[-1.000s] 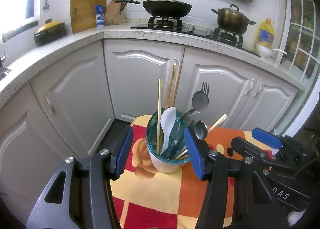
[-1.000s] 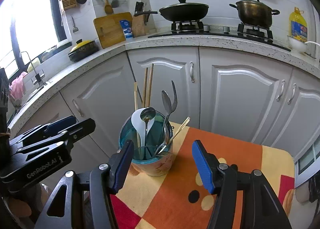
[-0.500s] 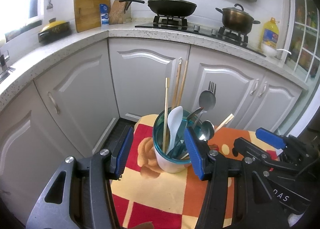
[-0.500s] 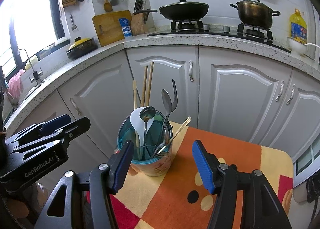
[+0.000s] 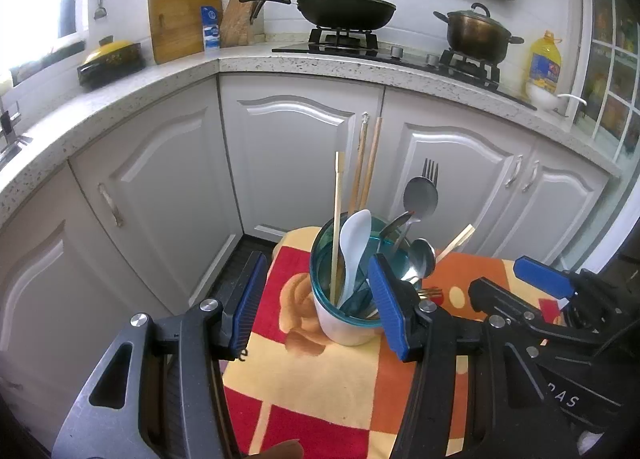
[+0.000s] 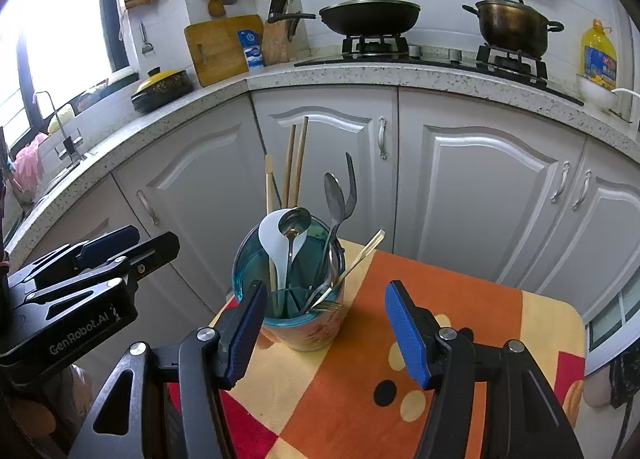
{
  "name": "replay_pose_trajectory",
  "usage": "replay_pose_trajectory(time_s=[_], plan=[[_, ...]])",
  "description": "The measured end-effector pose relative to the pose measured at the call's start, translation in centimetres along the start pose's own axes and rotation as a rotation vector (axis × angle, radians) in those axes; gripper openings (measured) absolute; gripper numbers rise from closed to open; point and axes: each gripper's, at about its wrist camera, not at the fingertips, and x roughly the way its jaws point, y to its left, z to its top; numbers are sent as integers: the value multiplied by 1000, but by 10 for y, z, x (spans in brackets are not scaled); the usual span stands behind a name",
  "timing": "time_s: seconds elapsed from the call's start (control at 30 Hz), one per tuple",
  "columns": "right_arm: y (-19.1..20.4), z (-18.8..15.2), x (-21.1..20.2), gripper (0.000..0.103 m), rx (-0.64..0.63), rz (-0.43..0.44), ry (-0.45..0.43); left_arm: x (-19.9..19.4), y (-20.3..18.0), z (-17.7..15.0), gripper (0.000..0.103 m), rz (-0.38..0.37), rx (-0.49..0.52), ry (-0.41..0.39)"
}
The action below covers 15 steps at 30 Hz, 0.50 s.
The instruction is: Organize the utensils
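On the patterned cloth [image 6: 460,323], dead ahead of both grippers, stands the cup [image 5: 346,323], its utensils pointing upward. Left gripper [image 5: 316,307] frames it, jaws wide and empty; right gripper [image 6: 324,333] likewise gapes, cup off its left finger.

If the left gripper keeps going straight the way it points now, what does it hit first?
Probably the utensil cup: it sits in line between the open left gripper fingers, its spoons and chopsticks leaning out. Depth is hard to judge.

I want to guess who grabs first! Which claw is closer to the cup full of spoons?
Left, though only slightly. The left claw stands open with the cup framed between its fingers. The right claw is open too, with the cup nearer its left finger, slightly farther ahead.
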Motion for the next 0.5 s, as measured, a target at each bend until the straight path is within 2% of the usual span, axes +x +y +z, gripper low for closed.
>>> replay_pose_trajectory(time_s=[0.5], plan=[[1,-2,6,59,-9,6,20,4,-1,0,52,4,3,2]])
